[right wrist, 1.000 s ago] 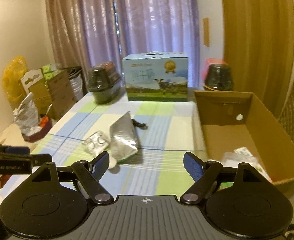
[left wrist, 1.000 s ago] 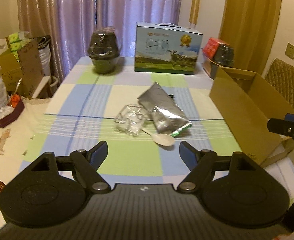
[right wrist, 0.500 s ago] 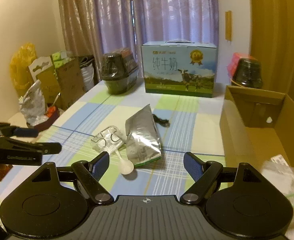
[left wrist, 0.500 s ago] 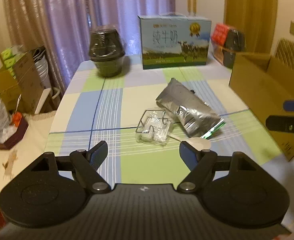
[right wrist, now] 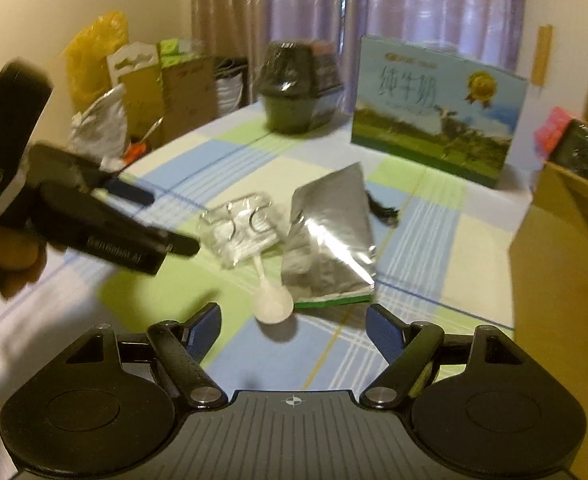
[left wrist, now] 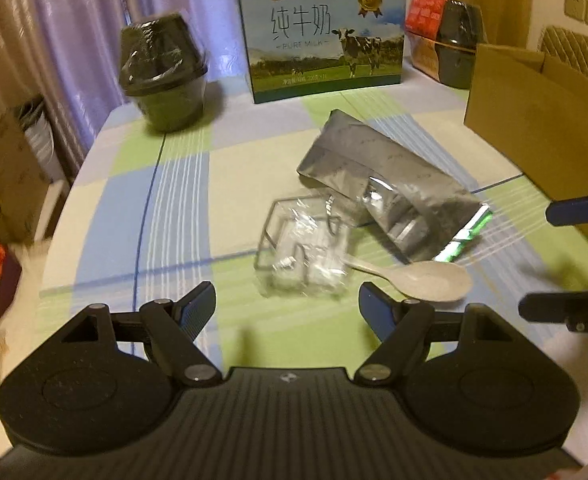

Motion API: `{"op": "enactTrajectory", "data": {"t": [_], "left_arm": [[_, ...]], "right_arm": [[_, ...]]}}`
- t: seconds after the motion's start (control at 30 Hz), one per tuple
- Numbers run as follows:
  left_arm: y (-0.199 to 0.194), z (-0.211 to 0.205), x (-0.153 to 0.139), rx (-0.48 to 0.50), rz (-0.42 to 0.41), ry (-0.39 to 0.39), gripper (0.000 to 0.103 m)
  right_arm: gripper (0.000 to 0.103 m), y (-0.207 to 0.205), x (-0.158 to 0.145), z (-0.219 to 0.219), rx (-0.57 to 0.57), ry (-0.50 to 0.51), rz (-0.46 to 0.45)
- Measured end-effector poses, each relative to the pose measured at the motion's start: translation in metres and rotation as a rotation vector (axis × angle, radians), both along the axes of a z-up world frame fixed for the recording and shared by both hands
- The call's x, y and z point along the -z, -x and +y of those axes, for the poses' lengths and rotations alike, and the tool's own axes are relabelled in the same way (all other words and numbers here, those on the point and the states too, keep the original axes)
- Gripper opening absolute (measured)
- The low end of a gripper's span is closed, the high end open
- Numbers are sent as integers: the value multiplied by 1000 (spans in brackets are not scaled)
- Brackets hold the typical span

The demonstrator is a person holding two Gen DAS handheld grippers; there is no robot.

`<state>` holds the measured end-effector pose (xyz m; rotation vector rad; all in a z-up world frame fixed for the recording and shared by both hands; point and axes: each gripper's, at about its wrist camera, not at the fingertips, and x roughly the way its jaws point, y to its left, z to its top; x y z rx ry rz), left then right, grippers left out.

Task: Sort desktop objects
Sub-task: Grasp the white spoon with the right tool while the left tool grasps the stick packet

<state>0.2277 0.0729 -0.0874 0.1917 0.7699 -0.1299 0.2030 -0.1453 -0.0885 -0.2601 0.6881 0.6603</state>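
Both grippers hung above the checked green, blue and cream worktop (left wrist: 173, 208) with their jaws spread wide and nothing between them: the left gripper (left wrist: 287, 300) faced the clear crinkled plastic tray (left wrist: 306, 240), and the right gripper (right wrist: 292, 326) sat just short of the pale plastic spoon (right wrist: 271, 300). The three loose things lay in a cluster near the middle of the worktop, the spoon's handle tucked under or against the tray and the creased silver foil pouch (left wrist: 390, 188) touching both the tray and the spoon's bowl. The open brown cardboard box (left wrist: 534, 120) stood at the right-hand edge and looked the likely place for them. The step in hand seemed to be reaching for the first pick, and the spoon looked the easiest start for the right gripper: a low approach with the jaws straddling the narrow handle near the bowl would probably hold better than a pinch on the rounded bowl itself. Lifting it straight up risked dragging the tray along, so drawing it out sideways seemed wiser. The thin tray would likely buckle under a hard squeeze, so a rim grip suited the left gripper.
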Motion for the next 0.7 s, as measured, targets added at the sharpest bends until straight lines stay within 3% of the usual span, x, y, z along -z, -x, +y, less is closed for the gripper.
{"op": "enactTrajectory", "data": {"t": [0.07,0.43,0.53,0.7], "left_arm": [[-8,4,3,20,-17,-19,75],[-47,16,28,99,14,34,74],[-52,17,33,102,25,47,67],[-52,16,35,122,37,69,42]], "right_arm": [[66,-6,7,3,-1,4,16],[48,-28,33,27,-67,46,-2],[46,-33,39,36,-86,63,-5],[35,-38,51,47,-109,104,-4]]}}
